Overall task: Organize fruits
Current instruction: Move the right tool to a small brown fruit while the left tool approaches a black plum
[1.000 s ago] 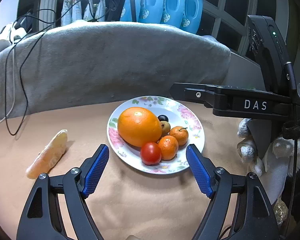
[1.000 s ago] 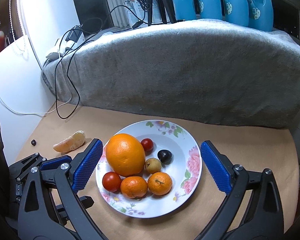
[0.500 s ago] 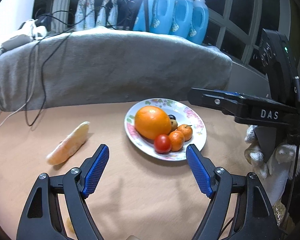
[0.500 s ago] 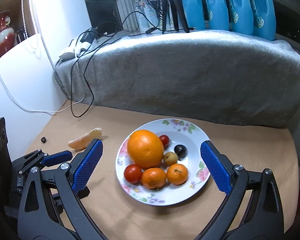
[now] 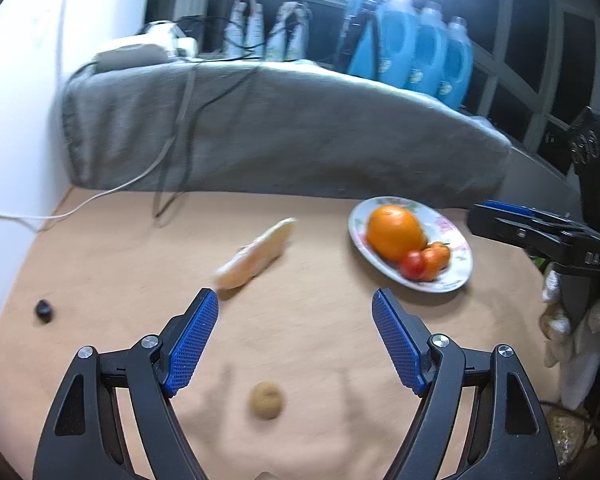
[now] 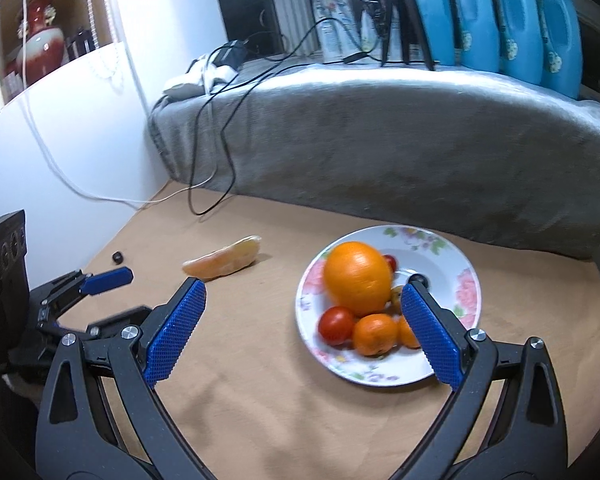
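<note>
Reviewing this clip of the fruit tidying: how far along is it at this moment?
Mostly done: the plate holds the large orange, a tomato, small oranges and a few little fruits. In hand: nothing; the left gripper and right gripper are both open and empty. Left on the table: the peeled citrus segment, a small brown fruit and a small dark fruit.

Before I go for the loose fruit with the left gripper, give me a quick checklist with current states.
1. Left gripper open, nothing between the jaws: ok.
2. Right gripper open, holding nothing: ok.
3. All fruit on the plate: not ok; orange segment, small brown fruit and small dark fruit lie on the table.
4. Room left on plate: ok.
5. Brown fruit between the left jaws: ok.
</note>
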